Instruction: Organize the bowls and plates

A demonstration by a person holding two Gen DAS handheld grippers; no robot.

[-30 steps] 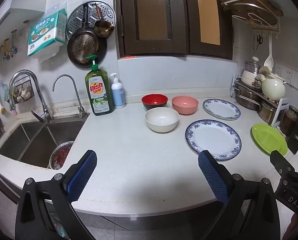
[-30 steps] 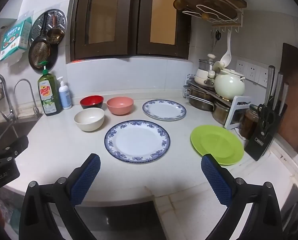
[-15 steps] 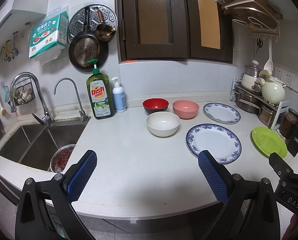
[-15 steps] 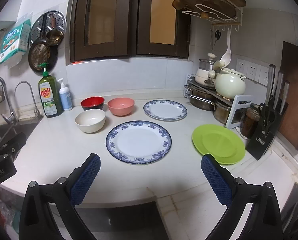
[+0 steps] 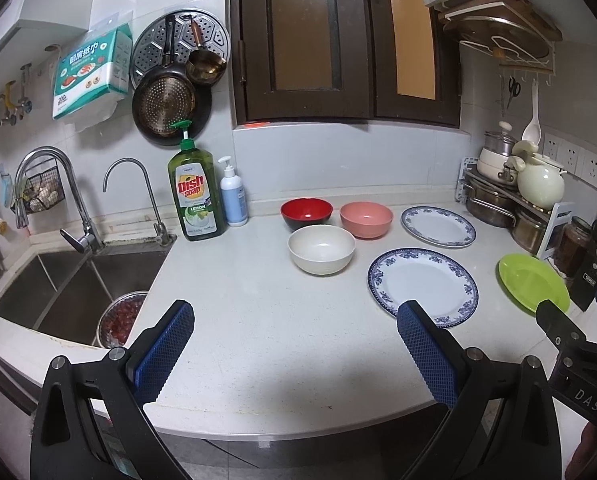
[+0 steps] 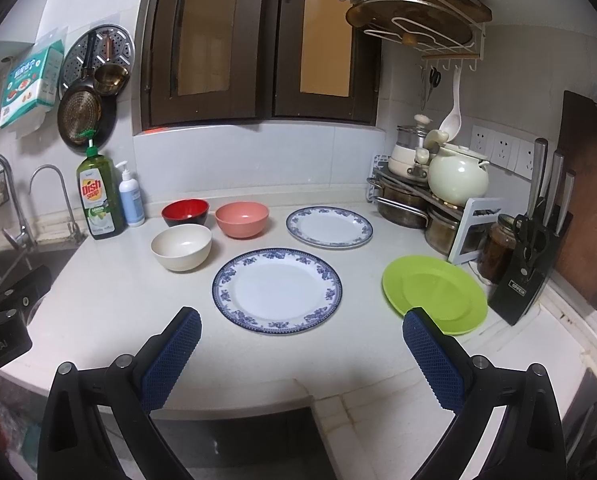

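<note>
While both the left gripper [image 5: 294,326] and right gripper [image 6: 301,334] hang wide apart holding nothing, the cream bowl [image 6: 181,247], blue-rimmed plate [image 6: 277,290] and green plate [image 6: 434,293] sit untouched on the counter [image 6: 110,280].

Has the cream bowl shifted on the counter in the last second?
No. The cream bowl keeps its spot beside the red bowl and pink bowl; only the camera drifted.
</note>
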